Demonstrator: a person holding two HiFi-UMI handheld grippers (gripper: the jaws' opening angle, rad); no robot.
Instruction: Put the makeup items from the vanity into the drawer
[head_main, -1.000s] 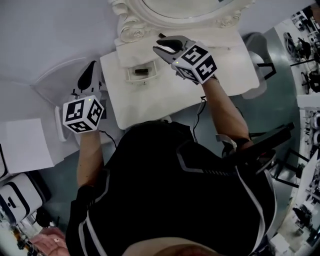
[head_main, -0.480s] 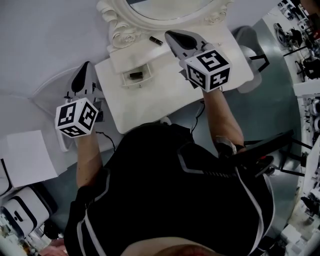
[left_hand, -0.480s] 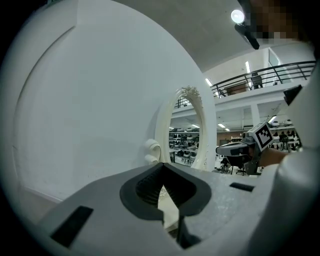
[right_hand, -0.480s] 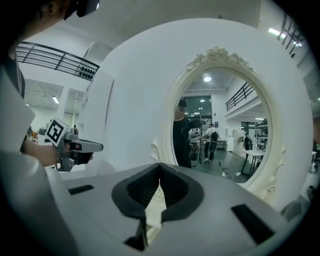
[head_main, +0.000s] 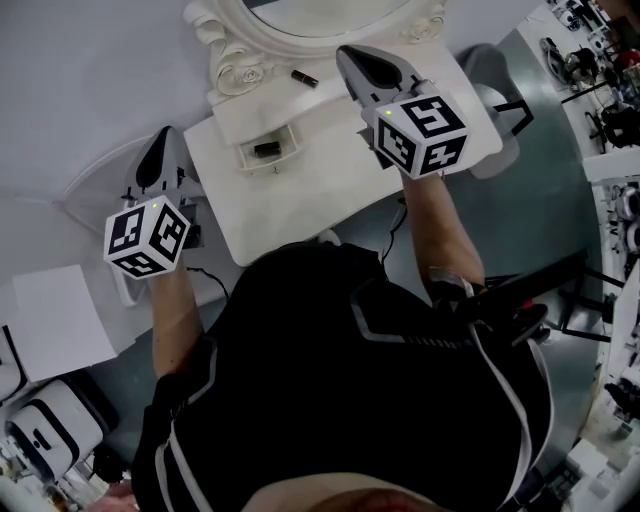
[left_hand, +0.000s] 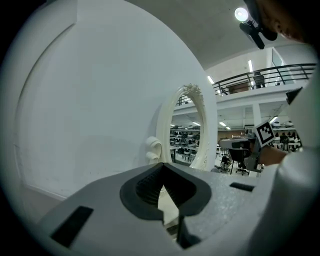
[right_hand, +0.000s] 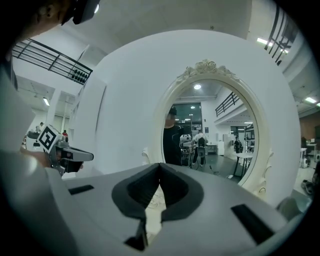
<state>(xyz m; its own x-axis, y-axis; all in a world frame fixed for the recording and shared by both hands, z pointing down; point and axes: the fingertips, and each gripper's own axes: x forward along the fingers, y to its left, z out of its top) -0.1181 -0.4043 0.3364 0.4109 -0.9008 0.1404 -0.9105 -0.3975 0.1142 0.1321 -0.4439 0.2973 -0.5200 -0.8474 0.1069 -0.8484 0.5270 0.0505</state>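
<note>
Right gripper (head_main: 349, 56) closed on nothing, over the worktop (head_main: 320, 185); left gripper (head_main: 167, 134) likewise (parked off to the side). One dark item (head_main: 265, 149) sits in the drawer (head_main: 283, 137); the dark tube (head_main: 304, 78) by the mirror (head_main: 310, 12) looks next: open, descend, grab.

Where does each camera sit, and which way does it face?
Head view: on the person's head, steeply down on vanity, left gripper, right gripper, forearms, torso.
Left gripper view: on that gripper, along its shut jaws toward wall and mirror.
Right gripper view: on that gripper, along its shut jaws into the mirror.
Shared: both gripper views show the mirror and the opposite gripper.
</note>
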